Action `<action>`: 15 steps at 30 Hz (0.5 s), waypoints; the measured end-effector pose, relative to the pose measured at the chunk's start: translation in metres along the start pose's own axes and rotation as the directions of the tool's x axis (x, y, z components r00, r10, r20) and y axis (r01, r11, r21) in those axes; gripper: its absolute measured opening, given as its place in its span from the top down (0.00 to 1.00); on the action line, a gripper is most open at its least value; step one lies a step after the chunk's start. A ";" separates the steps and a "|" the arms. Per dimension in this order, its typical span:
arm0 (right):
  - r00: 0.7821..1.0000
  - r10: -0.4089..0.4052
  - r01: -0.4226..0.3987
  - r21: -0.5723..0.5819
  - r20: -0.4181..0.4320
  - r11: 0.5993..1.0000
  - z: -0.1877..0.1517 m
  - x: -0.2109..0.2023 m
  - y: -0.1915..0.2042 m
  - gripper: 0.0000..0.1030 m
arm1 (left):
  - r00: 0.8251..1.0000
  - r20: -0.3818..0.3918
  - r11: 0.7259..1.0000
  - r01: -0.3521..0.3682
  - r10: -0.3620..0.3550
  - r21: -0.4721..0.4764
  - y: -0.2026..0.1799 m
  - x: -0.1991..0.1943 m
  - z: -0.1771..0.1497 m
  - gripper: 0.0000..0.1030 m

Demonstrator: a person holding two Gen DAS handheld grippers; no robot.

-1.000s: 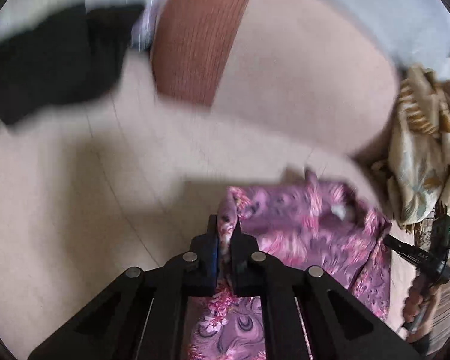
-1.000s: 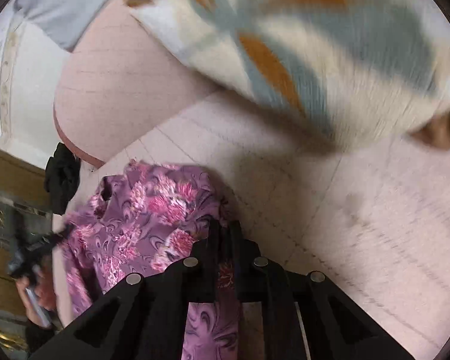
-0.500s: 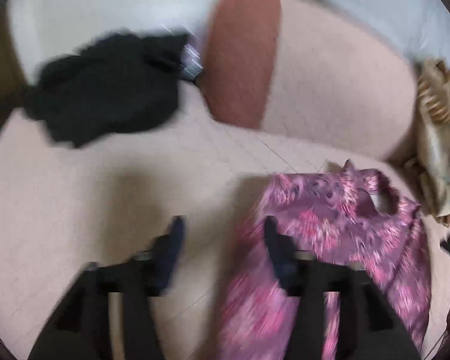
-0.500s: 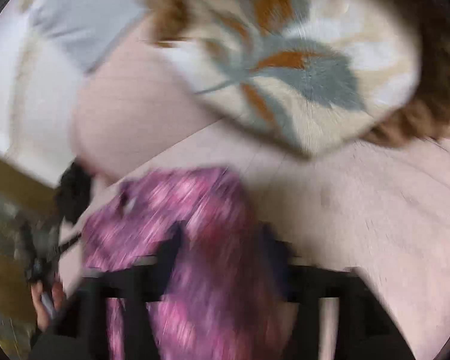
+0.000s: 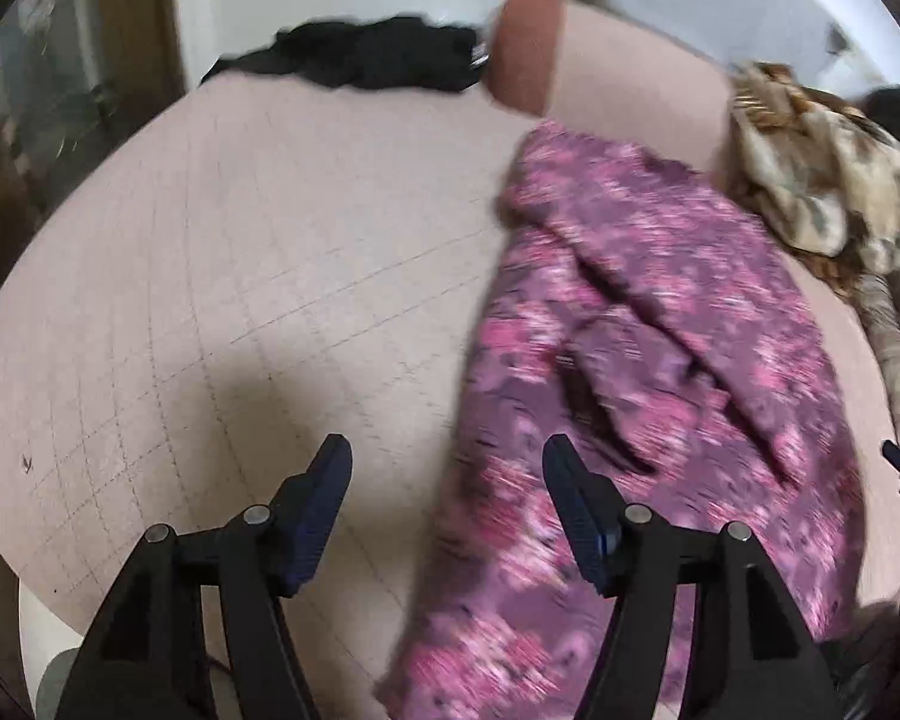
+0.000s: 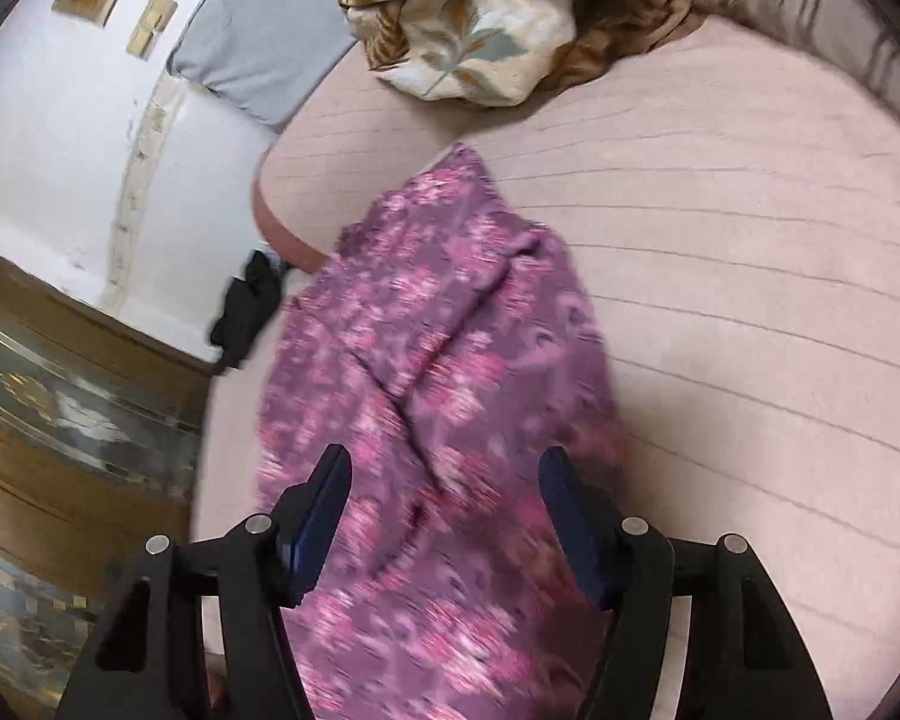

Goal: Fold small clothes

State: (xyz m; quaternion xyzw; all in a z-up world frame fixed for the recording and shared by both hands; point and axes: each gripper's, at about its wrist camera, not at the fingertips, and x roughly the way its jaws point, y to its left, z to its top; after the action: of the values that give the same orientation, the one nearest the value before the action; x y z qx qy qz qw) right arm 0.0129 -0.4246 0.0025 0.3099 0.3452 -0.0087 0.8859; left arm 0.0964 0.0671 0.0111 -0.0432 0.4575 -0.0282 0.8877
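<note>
A purple garment with pink flowers point(image 5: 660, 324) lies stretched out on the pale pink bed sheet point(image 5: 270, 276); it appears again in the right wrist view point(image 6: 438, 324). My left gripper point(image 5: 445, 450) hovers over the garment's left edge, its jaws opening, with only sheet and that edge below the gap and nothing pinched. My right gripper point(image 6: 443, 459) is open above the near part of the garment, pads clear of the cloth. Both views are motion-blurred.
A black garment point(image 5: 360, 60) lies at the far edge of the bed, also seen as a black garment point(image 6: 246, 312) at the left. A cream floral blanket point(image 6: 480, 30) is bunched at the back, beside a pink bolster point(image 5: 600, 72). A wooden cabinet point(image 6: 60, 420) stands left of the bed.
Both grippers were shut on the purple garment's corners; they let go, opened wide and pulled back across the bed. The garment now lies spread out on the sheet.
</note>
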 end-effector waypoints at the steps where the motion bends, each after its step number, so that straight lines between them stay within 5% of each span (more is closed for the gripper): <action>1: 0.999 -0.036 0.037 -0.009 0.005 0.999 -0.005 -0.005 0.003 0.31 | 1.000 -0.002 1.000 -0.002 0.002 0.009 -0.003 -0.002 -0.003 0.36; 7: 1.000 0.015 -0.015 0.075 0.002 0.997 -0.055 -0.045 -0.015 0.30 | 0.999 -0.054 0.999 -0.004 0.001 -0.055 0.006 -0.002 -0.029 0.37; 10: 0.995 -0.099 0.101 0.075 -0.033 0.992 -0.079 -0.052 -0.018 0.29 | 0.995 -0.096 0.997 0.029 -0.036 -0.070 0.009 0.002 -0.035 0.37; 13: 0.980 -0.172 0.178 0.048 -0.103 0.983 -0.091 -0.042 -0.018 0.30 | 0.990 -0.138 0.998 -0.012 0.004 -0.061 0.004 0.008 -0.043 0.37; 15: 0.954 -0.261 0.267 0.017 -0.147 0.964 -0.099 -0.032 -0.015 0.32 | 0.989 -0.146 0.998 -0.020 0.010 -0.068 0.006 0.010 -0.044 0.37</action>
State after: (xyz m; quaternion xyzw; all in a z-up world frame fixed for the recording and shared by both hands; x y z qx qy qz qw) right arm -0.0747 -0.3880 -0.0418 0.2771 0.4463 -0.1108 0.8437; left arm 0.0668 0.0698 -0.0231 -0.0683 0.5223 -0.0089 0.8500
